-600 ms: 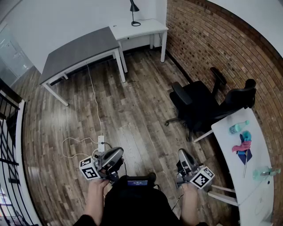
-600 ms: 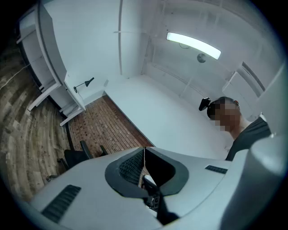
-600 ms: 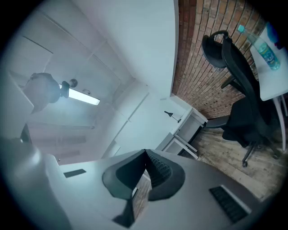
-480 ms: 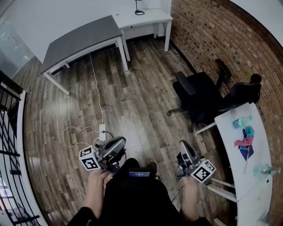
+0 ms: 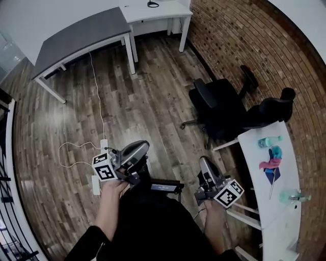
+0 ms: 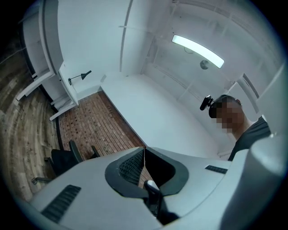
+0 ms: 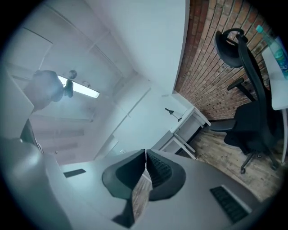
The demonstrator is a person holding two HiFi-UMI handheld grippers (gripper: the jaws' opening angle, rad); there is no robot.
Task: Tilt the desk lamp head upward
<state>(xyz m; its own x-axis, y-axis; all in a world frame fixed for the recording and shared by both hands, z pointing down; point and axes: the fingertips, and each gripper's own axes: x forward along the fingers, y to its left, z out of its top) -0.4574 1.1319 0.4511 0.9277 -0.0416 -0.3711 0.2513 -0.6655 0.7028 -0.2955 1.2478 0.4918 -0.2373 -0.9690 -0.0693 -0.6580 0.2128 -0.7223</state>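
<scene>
Since the black desk lamp (image 7: 173, 113) sits at the distant white desk's (image 5: 158, 12) far edge, left gripper (image 5: 143, 147) and right gripper (image 5: 204, 162) are carried closed, empty.

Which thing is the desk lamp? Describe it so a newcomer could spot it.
Follow the brick wall to the far corner, where a white desk stands. The desk lamp is the thin black stem with a small cone head, the only thing standing on it.
</scene>
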